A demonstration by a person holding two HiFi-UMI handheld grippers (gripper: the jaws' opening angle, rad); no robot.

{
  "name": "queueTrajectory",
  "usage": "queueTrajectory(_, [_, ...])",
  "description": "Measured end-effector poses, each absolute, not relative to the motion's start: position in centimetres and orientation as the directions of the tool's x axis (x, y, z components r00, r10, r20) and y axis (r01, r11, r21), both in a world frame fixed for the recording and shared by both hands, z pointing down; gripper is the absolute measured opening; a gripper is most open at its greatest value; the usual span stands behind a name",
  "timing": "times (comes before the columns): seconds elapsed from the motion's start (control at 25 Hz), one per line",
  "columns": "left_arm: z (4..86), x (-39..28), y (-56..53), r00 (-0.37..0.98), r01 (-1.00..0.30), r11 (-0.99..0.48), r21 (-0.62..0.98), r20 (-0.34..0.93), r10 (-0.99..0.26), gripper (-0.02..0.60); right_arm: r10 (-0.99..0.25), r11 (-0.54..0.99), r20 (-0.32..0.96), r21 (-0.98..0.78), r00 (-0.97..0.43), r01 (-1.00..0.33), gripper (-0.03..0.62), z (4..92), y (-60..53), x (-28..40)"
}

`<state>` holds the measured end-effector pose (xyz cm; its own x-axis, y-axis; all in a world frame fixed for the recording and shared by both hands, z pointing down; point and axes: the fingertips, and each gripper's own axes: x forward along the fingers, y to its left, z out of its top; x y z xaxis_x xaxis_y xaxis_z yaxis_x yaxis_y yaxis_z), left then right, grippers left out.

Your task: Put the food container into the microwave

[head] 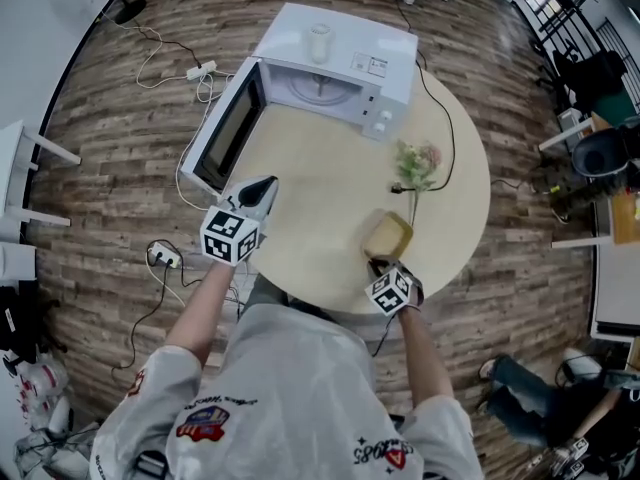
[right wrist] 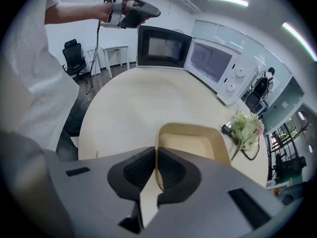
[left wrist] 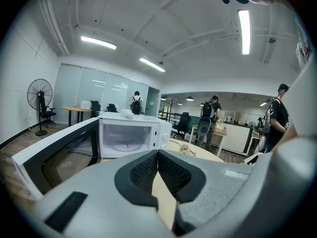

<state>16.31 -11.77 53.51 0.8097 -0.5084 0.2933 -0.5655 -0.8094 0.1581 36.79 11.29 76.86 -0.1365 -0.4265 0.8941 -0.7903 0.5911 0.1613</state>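
A beige open food container (head: 387,236) sits on the round table (head: 330,183) near its front edge. My right gripper (head: 381,265) points steeply down and is shut on the container's near rim (right wrist: 157,155), with the thin wall pinched between the pads. The white microwave (head: 335,68) stands at the table's far side, its door (head: 228,128) swung wide to the left and the cavity with its glass plate (left wrist: 125,137) showing. My left gripper (head: 268,192) hovers by the door's lower end, shut with nothing in it (left wrist: 158,155).
A sprig of flowers (head: 418,160) and a black cable with plug (head: 398,188) lie between container and microwave. A white cup (head: 319,41) stands on top of the microwave. Power strips (head: 162,258) and cords lie on the wood floor at left. People stand in the far office.
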Motion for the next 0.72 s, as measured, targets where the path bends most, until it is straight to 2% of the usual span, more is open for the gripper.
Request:
queueTrajectory(0.32, [52.8,15.3,-12.4,0.801,-0.583,-0.797,0.154,0.274,-0.533,0.005,-0.503,0.59,0.854,0.226,-0.134,-0.775,0.021,73.1,7.3,36.9])
queueTrajectory(0.72, [52.0,14.0,-13.8,0.783,-0.61,-0.778,0.147,0.26,-0.565,0.005,-0.569,0.634,0.799,0.275,-0.195,-0.723,0.023,68.6,1.3,34.5])
